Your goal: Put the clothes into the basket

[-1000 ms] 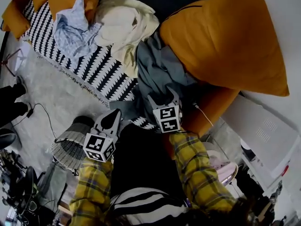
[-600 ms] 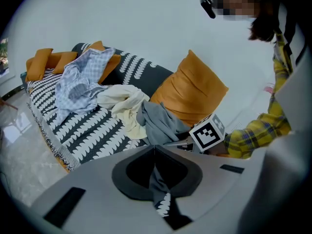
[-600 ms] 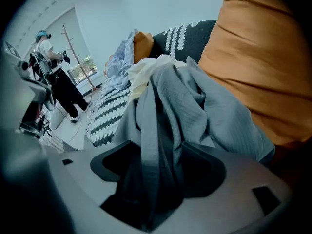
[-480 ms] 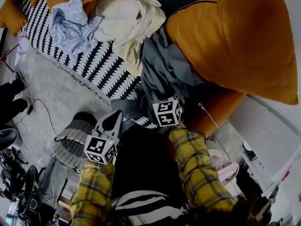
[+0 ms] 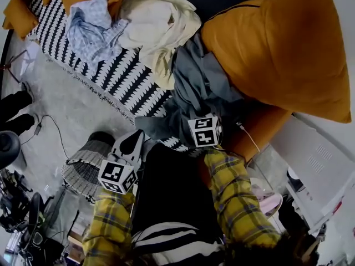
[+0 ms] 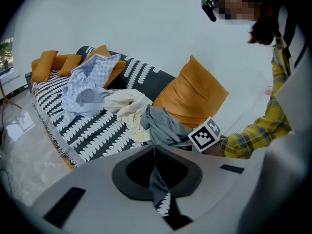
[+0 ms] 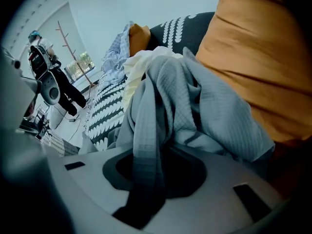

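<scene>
Sinking since the earlier frame, the right gripper (image 7: pixel 148 169) is now sitting down in the grey garment (image 5: pixel 199 87), and the marker cube on it is lying closer to the cloth in the head view. Its jaws have just been closing, and a fold of that grey cloth is running between them: the gripper is pinching the garment, not standing spread over it. The garment itself is lying on the sofa (image 5: pixel 111 76), wedged against the big orange cushion (image 5: pixel 277 49), with most of its bulk loose and unlifted.

The left gripper (image 5: pixel 135 134) is holding much the same place, jaws pressed together on nothing, just over the basket (image 5: pixel 83 165) on the floor.

Judgement: the pick-up is being secured, and the carry to the basket is not yet begun. A cream garment (image 5: pixel 158 26) and a blue checked one (image 5: pixel 89 26) are waiting further along the sofa, so the task is looking to be at an early stage. The cream piece is overlapping the grey edge and may drag along.
</scene>
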`<state>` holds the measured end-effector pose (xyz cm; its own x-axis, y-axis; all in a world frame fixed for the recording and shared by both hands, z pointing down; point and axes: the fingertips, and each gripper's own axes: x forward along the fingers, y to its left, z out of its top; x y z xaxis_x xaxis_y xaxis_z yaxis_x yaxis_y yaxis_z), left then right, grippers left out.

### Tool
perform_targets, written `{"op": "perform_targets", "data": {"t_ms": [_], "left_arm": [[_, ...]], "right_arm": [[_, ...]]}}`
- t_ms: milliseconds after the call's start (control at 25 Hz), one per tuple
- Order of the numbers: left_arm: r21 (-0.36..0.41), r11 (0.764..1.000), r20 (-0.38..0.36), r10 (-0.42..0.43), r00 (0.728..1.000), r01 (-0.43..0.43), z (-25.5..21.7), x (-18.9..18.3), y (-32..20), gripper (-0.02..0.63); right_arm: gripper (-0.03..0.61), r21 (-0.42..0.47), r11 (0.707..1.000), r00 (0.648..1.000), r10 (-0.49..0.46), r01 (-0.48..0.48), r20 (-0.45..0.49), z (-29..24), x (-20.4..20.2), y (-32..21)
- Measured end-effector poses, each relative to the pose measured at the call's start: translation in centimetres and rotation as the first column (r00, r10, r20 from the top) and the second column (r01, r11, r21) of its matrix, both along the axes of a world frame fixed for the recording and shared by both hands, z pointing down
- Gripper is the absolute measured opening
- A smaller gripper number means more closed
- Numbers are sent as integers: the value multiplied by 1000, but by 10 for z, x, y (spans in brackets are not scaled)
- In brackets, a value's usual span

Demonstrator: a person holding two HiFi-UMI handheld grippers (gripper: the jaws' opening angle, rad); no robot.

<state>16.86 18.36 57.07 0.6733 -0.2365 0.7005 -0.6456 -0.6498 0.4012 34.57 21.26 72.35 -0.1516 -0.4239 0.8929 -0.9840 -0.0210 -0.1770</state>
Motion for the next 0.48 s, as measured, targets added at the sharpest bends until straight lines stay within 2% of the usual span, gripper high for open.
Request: {"op": "perform_targets", "data": {"t_ms": [480], "left_arm": [[91, 995, -60, -38, 997, 43, -55, 3, 1, 20]], "right_arm": [[112, 190, 981, 998, -37, 28, 45, -104, -5, -2]]}}
